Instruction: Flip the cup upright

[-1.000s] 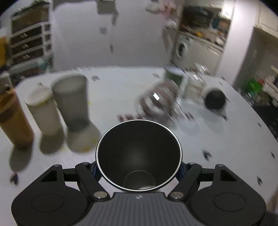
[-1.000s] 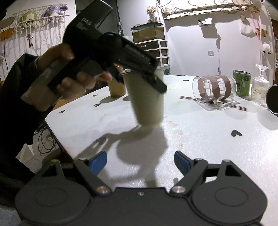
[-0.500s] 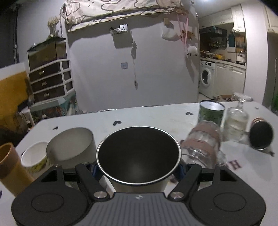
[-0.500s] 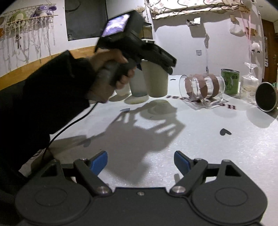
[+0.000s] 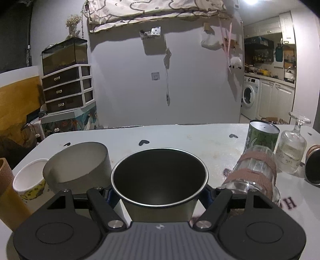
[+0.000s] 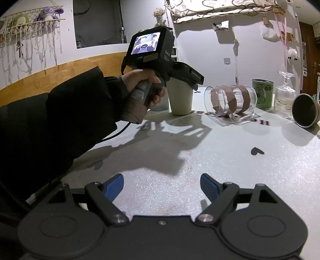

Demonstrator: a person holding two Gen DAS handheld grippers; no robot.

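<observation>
Your room is dim, with a cool grey cast in both views. One bright ceiling light (image 5: 251, 1) flares at the top right of the left wrist view. Hard shadows: your arm and the left gripper (image 6: 192, 79) throw a dark, sharp-edged one across the table (image 6: 230, 170). Both frames are sharp, with no motion blur. Fisheye bends walls and the table rim at the edges, and the corners vignette to black. The gripper bodies nearest the lens look slightly soft.

Cup (image 5: 159, 180) upright on table (image 5: 180, 138); grey cup (image 5: 80, 166) just left, lying glass (image 5: 254, 174) right
</observation>
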